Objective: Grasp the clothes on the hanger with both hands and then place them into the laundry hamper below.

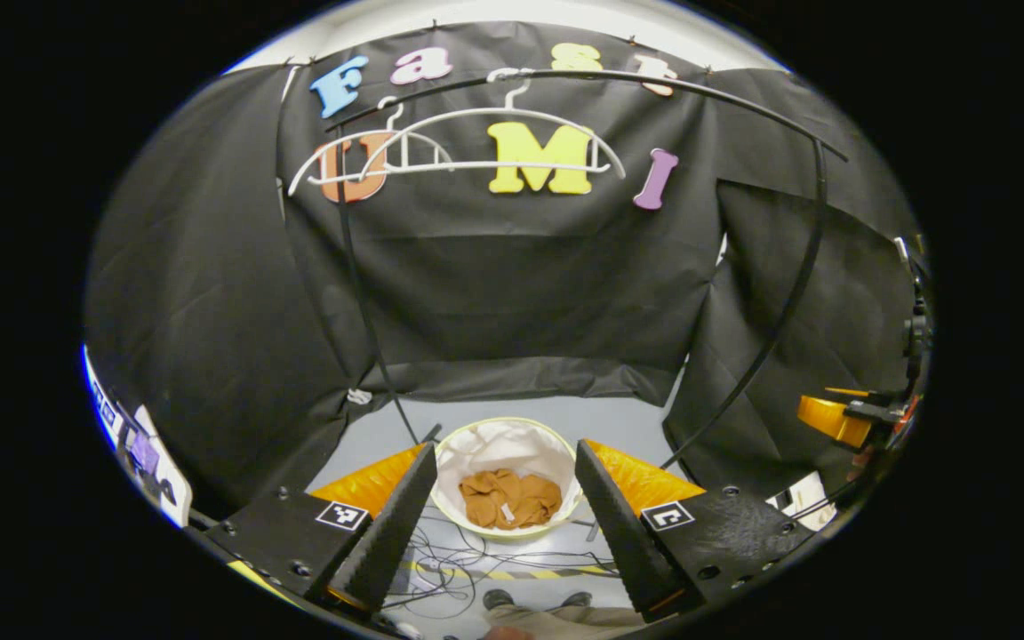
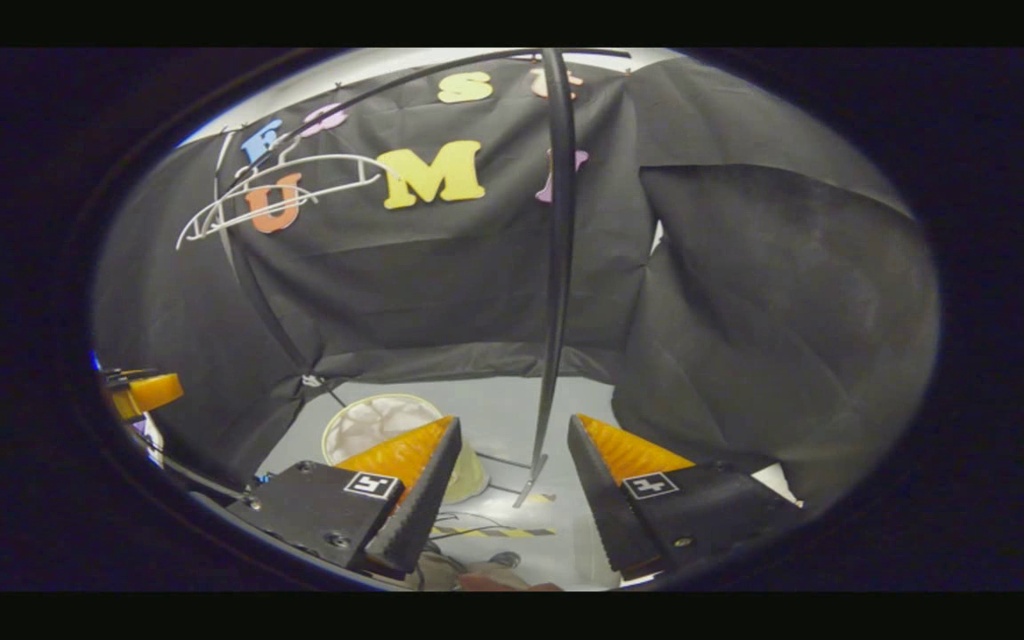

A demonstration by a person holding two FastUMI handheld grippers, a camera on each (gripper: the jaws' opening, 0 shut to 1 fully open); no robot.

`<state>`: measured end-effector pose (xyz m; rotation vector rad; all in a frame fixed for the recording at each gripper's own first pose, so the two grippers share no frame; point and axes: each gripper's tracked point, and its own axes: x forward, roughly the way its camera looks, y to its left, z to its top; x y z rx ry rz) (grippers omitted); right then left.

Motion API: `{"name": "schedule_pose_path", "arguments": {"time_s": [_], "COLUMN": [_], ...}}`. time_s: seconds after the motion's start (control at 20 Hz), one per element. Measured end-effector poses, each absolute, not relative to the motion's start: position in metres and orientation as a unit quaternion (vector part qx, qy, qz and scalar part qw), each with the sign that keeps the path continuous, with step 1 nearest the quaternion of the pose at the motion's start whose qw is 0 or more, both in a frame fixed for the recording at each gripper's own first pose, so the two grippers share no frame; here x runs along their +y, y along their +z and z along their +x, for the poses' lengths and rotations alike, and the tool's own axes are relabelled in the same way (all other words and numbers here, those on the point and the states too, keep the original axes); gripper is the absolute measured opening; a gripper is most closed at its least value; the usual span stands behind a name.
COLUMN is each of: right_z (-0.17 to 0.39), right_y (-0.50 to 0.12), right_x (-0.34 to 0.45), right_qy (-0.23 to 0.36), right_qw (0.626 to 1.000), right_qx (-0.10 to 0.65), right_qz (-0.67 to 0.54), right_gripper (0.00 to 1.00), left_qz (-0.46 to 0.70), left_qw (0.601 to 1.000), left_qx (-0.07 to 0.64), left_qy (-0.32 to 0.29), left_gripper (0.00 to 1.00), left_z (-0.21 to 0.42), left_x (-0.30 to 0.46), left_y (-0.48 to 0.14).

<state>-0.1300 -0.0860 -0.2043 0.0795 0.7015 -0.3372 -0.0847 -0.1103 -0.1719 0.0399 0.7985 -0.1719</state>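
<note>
Clothes (image 1: 510,498) lie inside laundry hamper (image 1: 476,433), hangers (image 1: 459,151) bare.

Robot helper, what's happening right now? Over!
Left gripper open, right gripper open. Brown clothes in hamper. Hangers bare. Nothing blocking.

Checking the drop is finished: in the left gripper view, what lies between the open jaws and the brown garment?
Nothing held: left gripper frames laundry hamper directly, brown garment lying inside; cables cross the floor below it.

Rack pole (image 2: 556,267) stands before right gripper (image 2: 508,462); hamper (image 1: 505,431) mouth unobstructed.
</note>
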Motion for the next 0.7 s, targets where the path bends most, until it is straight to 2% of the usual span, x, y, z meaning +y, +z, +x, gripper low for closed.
{"name": "schedule_pose_path", "arguments": {"time_s": [0.5,0.55,0.7], "right_z": [-0.111,-0.112,-0.119], "right_y": [-0.047,-0.028,0.019], "right_x": [-0.049,-0.046,-0.034], "right_qy": [-0.148,-0.144,-0.137], "right_qw": [0.977,0.982,0.989], "right_qx": [0.15,0.124,0.059], "right_qz": [0.018,0.014,-0.011], "right_gripper": [0.8,0.8,0.82], "left_qz": [0.024,0.022,0.022], "left_qw": [0.971,0.976,0.986], "left_qx": [0.216,0.193,0.125], "left_qy": [-0.103,-0.103,-0.106], "left_gripper": [0.95,1.0,1.0], "left_z": [-0.052,-0.051,-0.049], "left_x": [-0.082,-0.08,-0.072], "left_y": [-0.036,-0.022,0.016]}}
